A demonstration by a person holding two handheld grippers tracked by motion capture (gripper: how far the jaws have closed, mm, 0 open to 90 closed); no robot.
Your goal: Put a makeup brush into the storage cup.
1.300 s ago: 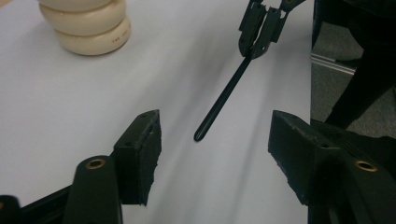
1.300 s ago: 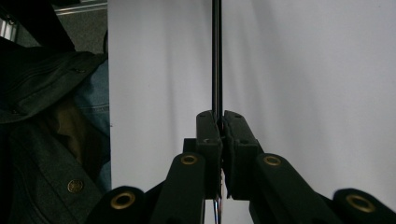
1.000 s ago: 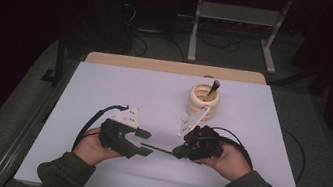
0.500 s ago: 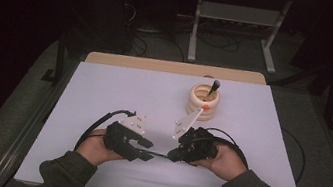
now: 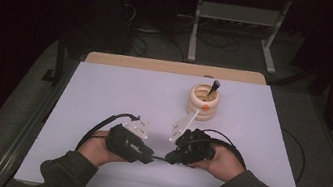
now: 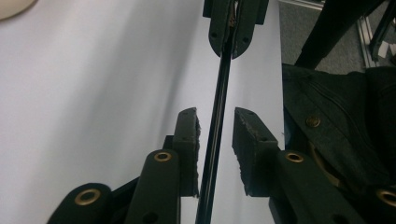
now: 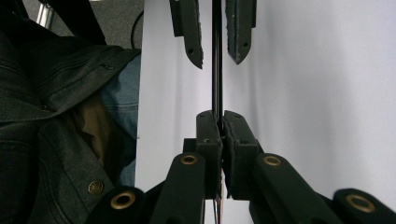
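Observation:
A thin black stick [image 6: 223, 79] runs straight between my two grippers, low over the white table [image 5: 103, 93]. My right gripper [image 7: 219, 116] is shut on one end of the stick [image 7: 216, 70]. My left gripper [image 6: 215, 114] faces it, and its jaws have just been closing with the stick's other end between them. A gap still shows beside the stick at one pad. From above, the left gripper [image 5: 147, 157] and the right gripper [image 5: 169, 159] meet tip to tip near the table's front, with the stick [image 5: 158, 158] bridging them.
A cream ribbed cup [image 5: 203, 102] with a dark brush [image 5: 214, 88] standing in it sits behind the right gripper. Cables loop on the table beside both hands. A dark jacket sleeve [image 6: 336, 116] lies close to the jaws. Beyond the table's far edge is a metal stand [image 5: 234, 33].
The two grippers have drawn closer tip to tip. The left jaws have narrowed around the free end of the stick, which the right gripper keeps holding.

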